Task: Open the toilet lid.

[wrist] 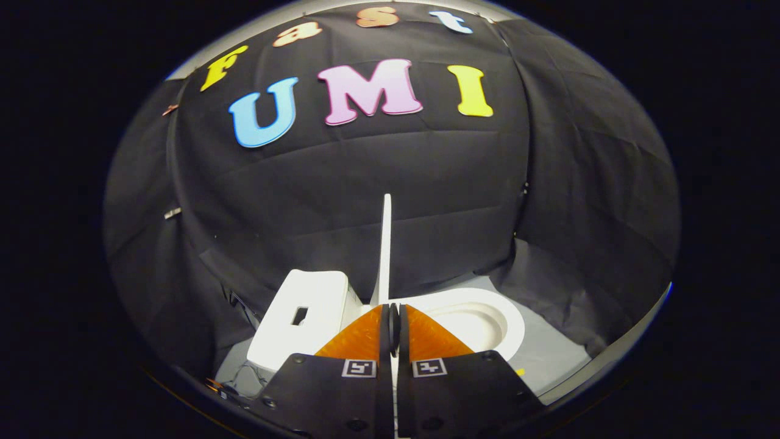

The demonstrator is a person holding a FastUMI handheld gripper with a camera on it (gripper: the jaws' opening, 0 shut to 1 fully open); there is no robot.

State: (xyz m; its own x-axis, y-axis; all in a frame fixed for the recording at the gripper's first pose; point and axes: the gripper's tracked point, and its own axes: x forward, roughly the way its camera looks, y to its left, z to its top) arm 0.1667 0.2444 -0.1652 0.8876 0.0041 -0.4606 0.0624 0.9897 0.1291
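A small white toilet stands on the grey floor just beyond the fingers, with its tank (pixel 304 317) to the left and its open bowl and seat (pixel 487 323) to the right. The white lid (pixel 385 244) is raised and seen edge-on as a thin upright strip rising from between the fingertips. My gripper (pixel 393 320) is shut on the lid's lower edge, both fingers pressing on it from either side. The hinge end of the lid is hidden behind the fingers.
Black cloth walls close in behind and on both sides of the toilet. A strip of grey floor (pixel 548 353) lies to the right of the bowl. Some dark cables (pixel 244 308) lie on the floor left of the tank.
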